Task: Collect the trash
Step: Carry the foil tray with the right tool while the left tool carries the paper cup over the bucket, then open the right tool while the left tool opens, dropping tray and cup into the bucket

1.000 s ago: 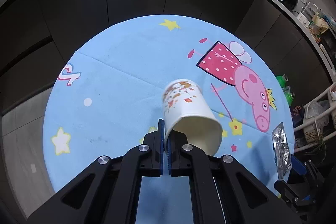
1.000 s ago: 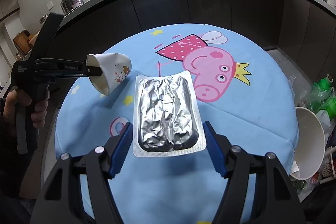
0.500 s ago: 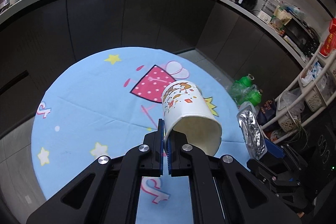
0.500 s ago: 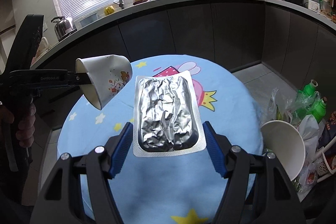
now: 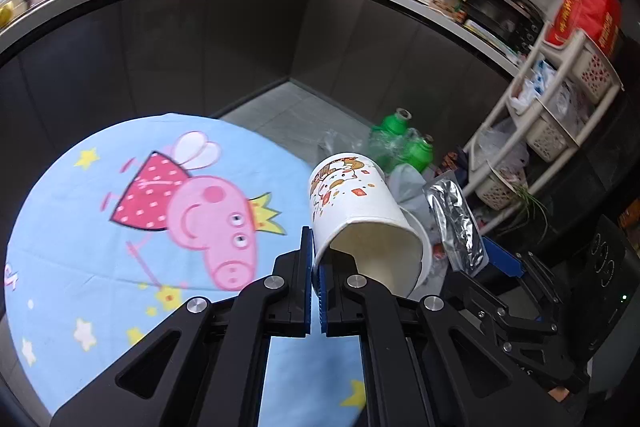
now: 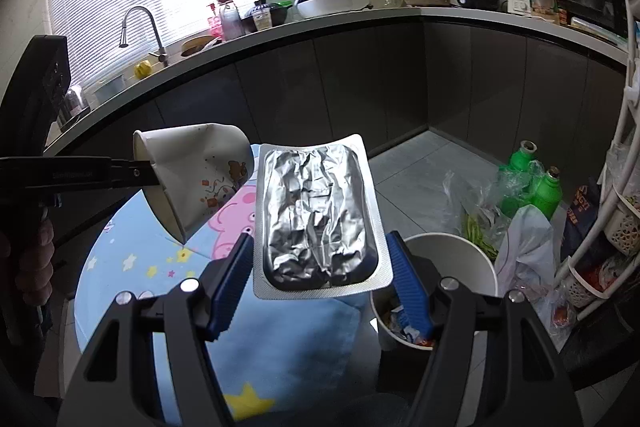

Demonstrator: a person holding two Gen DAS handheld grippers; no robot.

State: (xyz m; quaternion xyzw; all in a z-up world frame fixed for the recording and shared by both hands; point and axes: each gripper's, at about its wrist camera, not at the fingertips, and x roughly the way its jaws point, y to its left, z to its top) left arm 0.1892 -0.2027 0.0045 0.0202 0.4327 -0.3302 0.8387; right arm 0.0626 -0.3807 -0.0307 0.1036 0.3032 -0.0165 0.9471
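My left gripper (image 5: pixel 315 259) is shut on the rim of a white paper cup (image 5: pixel 360 211) with colourful print, held tilted in the air past the right edge of the blue cartoon table (image 5: pixel 100 227). The cup (image 6: pixel 196 175) also shows in the right wrist view, left of the pouch. My right gripper (image 6: pixel 320 267) is shut on a crinkled silver foil pouch (image 6: pixel 316 219), held flat above the table edge. The pouch (image 5: pixel 456 223) shows edge-on in the left wrist view. A white trash bin (image 6: pixel 476 263) with scraps inside stands on the floor just right of the pouch.
Green bottles (image 6: pixel 532 179) and plastic bags (image 6: pixel 524 239) lie on the floor behind the bin. A white shelf rack (image 5: pixel 560 115) with baskets stands at the right. A dark kitchen counter (image 6: pixel 320 23) with appliances curves round the back.
Both grippers have swung right and lifted, carrying the cup and the pouch from over the table towards the bin and floor clutter. Both grips are unchanged.
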